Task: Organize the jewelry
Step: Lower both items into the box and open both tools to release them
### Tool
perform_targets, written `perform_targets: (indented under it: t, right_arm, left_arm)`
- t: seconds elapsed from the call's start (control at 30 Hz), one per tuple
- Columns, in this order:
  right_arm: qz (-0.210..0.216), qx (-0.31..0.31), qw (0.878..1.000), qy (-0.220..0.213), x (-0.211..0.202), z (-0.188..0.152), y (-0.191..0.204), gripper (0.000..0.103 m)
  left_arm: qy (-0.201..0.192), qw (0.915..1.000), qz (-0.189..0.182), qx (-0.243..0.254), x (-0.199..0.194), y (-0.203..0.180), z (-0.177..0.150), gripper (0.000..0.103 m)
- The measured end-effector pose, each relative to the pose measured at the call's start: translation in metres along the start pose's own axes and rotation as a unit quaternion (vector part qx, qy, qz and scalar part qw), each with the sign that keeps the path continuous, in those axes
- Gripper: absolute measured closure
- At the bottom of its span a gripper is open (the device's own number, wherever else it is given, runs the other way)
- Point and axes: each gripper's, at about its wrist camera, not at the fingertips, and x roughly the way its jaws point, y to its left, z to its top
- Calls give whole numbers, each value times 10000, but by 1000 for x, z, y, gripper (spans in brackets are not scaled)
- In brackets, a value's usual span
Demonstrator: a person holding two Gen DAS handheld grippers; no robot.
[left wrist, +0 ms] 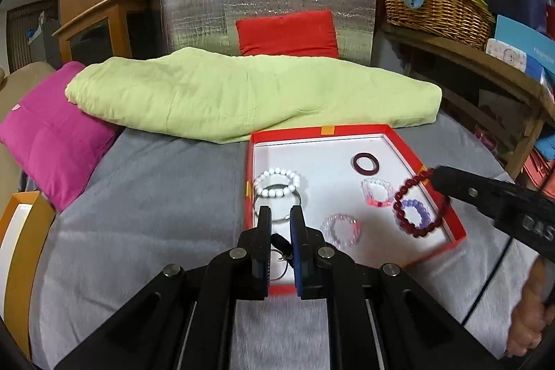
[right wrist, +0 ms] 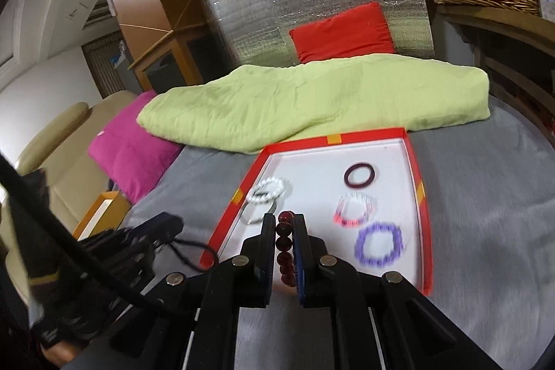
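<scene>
A red box lid with a white inside [left wrist: 321, 130] [right wrist: 412, 155] lies on the grey bedspread. In it lie a white bead bracelet [left wrist: 276, 186] [right wrist: 269, 190], a thin metal bangle [left wrist: 277, 217], a dark ring bangle [left wrist: 366, 163] [right wrist: 359, 175], a pink-clear bracelet [left wrist: 377, 193] [right wrist: 354, 209], a pale clear bracelet [left wrist: 341, 229] and a purple bracelet [left wrist: 416, 214] [right wrist: 380, 243]. My right gripper [right wrist: 283, 224] [left wrist: 437, 175] is shut on a dark red bead bracelet [left wrist: 416, 207] [right wrist: 285, 248], held just above the lid. My left gripper [left wrist: 277, 214] is shut on a small dark cord piece [left wrist: 281, 243] over the lid's near left corner.
A folded light-green blanket [left wrist: 242, 92] lies behind the lid, a magenta cushion [left wrist: 52, 134] to the left, a red cushion [left wrist: 288, 33] against a silver foil panel. A wicker basket [left wrist: 437, 6] sits on a wooden shelf at right. An orange box [left wrist: 20, 231] is at far left.
</scene>
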Motion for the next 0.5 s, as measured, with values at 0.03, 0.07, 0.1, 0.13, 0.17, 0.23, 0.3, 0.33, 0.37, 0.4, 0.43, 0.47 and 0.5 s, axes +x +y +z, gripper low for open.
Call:
perform_targets:
  t: [0.03, 0.07, 0.1, 0.13, 0.17, 0.23, 0.3, 0.33, 0.37, 0.4, 0.43, 0.47, 0.5]
  right_arm:
    - [-12, 48, 10000, 15, 6, 4, -3, 93]
    - [-5, 113, 9999, 46, 15, 9, -7, 93]
    - [17, 178, 9998, 88, 23, 12, -10, 93]
    - [23, 227, 9997, 116, 29, 15, -13, 93]
    - [42, 305, 9994, 166, 37, 18, -16, 93]
    - [97, 423, 9987, 250, 51, 22, -21, 93]
    - [150, 521, 9979, 355, 67, 26, -24, 93]
    - [152, 561, 9976, 389, 73, 27, -25, 93]
    - [160, 600, 9972, 419, 79, 27, -26, 93]
    - [181, 651, 9966, 464, 86, 27, -27, 93]
    - [169, 698, 9961, 515, 92, 27, -28, 93]
    - [111, 726, 9956, 576, 99, 27, -30, 93]
    - [61, 739, 9953, 626, 104, 26, -32, 93]
  left_arm:
    - [21, 10000, -19, -14, 4, 0, 2, 92]
    - [58, 10000, -41, -41, 12, 1, 6, 92]
    - [103, 9999, -43, -60, 18, 2, 8, 92]
    - [148, 9998, -54, -84, 24, 4, 9, 92]
    - [193, 9997, -78, -113, 30, 5, 11, 92]
    - [291, 9994, -108, -130, 42, 6, 12, 92]
    - [409, 9990, -151, -128, 54, 5, 11, 92]
    - [456, 9987, -177, -143, 57, 4, 10, 92]
    - [535, 9983, -208, -139, 62, 3, 8, 92]
    - [592, 9980, -208, -110, 65, 1, 7, 92]
    - [649, 9977, -191, -63, 68, -1, 5, 92]
    - [703, 9974, -164, -25, 72, -4, 3, 92]
    - [756, 9970, -162, -14, 75, -5, 2, 92]
